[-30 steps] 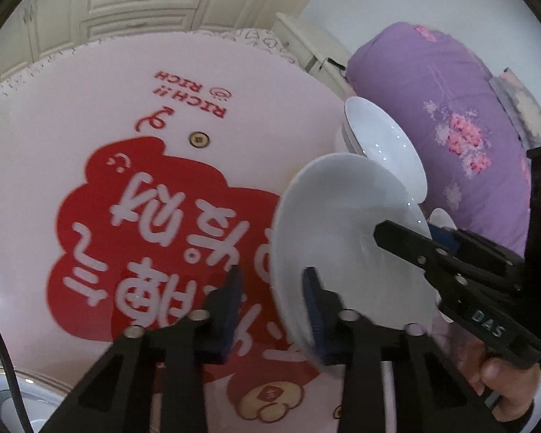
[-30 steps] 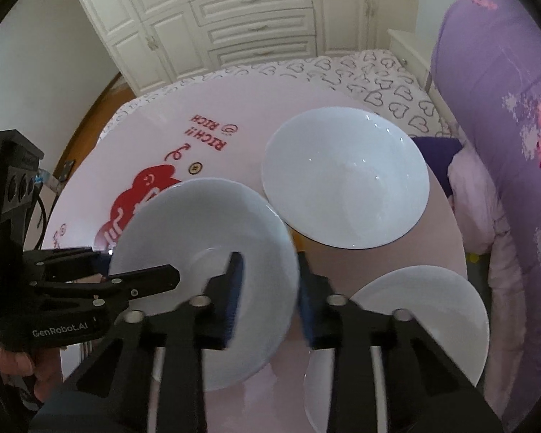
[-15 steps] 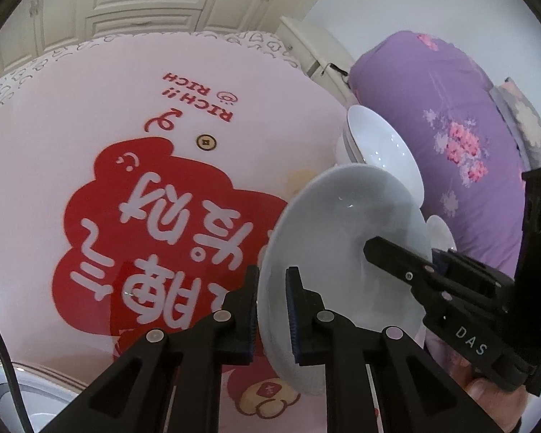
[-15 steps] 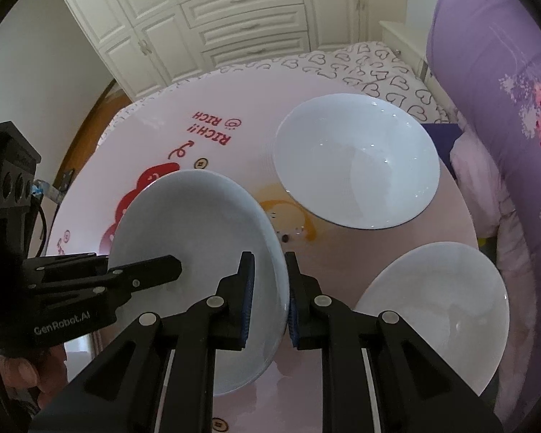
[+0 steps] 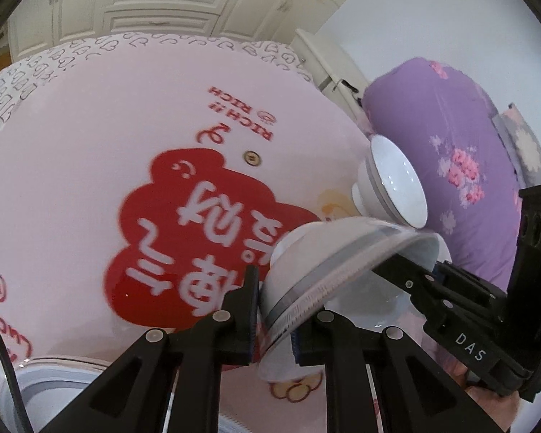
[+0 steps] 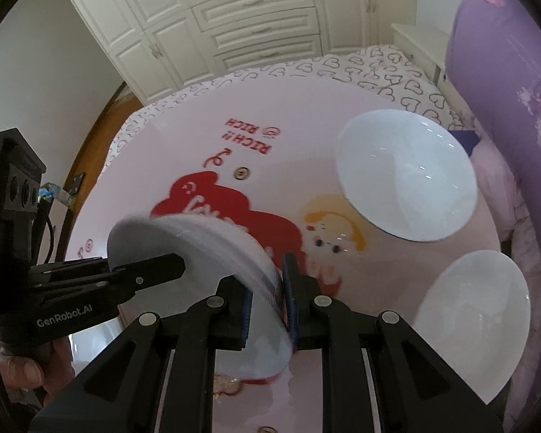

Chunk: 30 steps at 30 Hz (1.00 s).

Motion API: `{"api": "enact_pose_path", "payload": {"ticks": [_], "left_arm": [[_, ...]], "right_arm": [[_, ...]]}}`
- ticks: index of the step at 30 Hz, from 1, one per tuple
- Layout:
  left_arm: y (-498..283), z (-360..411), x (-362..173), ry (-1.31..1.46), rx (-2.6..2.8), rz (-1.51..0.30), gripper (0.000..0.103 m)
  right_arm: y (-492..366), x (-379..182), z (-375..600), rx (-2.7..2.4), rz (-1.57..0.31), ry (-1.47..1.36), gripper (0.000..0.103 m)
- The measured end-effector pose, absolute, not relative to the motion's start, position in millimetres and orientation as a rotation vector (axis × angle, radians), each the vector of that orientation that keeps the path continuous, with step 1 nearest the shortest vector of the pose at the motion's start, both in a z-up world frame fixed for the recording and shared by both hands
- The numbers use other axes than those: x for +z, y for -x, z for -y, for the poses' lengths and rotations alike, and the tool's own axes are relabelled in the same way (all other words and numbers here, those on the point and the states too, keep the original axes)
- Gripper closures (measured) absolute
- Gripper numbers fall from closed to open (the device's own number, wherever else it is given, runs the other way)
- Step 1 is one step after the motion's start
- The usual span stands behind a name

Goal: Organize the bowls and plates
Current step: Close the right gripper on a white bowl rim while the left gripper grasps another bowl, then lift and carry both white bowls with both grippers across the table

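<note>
Inspection, left to right across the counter [image 6: 184,137].

Left side: the left hand-held gripper [image 5: 274,315] is now clamped on the rim of a white bowl [image 5: 328,263]. A second ago its jaws stood apart on either side of that rim; they have since closed onto it. In the right wrist view the same tool comes in from 9 o'clock, its finger lying across the bowl's inside.

Centre: the right hand-held gripper [image 6: 267,299] is likewise clamped on the opposite rim of the bowl [image 6: 198,249], where a second ago its jaws were wider. The bowl, which sat flat with its mouth open to the cameras, is now tipped steeply and blurred, lifted clear of the red print between the two tools. Judgement: both grasps are complete and the carry has begun.

Right side: a second white bowl [image 6: 407,176] sits at 2 o'clock in the right wrist view, and a third white dish [image 6: 472,321] lies at 4 o'clock near the counter edge, beside the purple bedding [image 6: 505,72]. Neither is touched.

Bearing on the task: the held bowl appears bound for stacking with one of those two. Risk noted: a rim grip on a tilted, smooth bowl could slip if either clamp eases.
</note>
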<state>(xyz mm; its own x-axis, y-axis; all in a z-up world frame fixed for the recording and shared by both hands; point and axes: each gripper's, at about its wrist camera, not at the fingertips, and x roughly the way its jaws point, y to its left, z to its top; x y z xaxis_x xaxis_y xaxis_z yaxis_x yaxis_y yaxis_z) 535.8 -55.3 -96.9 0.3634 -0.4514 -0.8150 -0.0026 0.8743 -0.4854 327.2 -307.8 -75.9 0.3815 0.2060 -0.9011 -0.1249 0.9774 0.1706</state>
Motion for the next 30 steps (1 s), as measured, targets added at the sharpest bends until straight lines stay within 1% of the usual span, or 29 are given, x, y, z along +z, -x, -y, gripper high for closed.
{"api": "enact_pose_path", "payload": {"ticks": [16, 25, 30], "left_arm": [[-532.1, -52.7, -54.1, 0.523, -0.217, -1.112, 0.093], [-525.7, -122.6, -39.3, 0.544, -0.121, -1.133, 0.092], [-530.6, -137.5, -42.7, 0.559, -0.099, -1.164, 0.092]], "right_arm": [[-376.2, -54.9, 221.6, 0.337, -1.175, -0.102, 0.087], [-406.5, -68.3, 156.0, 0.435, -1.249, -0.094, 0.087], [-418.5, -81.5, 136.1, 0.453, -1.296, -0.076, 0.087]]}}
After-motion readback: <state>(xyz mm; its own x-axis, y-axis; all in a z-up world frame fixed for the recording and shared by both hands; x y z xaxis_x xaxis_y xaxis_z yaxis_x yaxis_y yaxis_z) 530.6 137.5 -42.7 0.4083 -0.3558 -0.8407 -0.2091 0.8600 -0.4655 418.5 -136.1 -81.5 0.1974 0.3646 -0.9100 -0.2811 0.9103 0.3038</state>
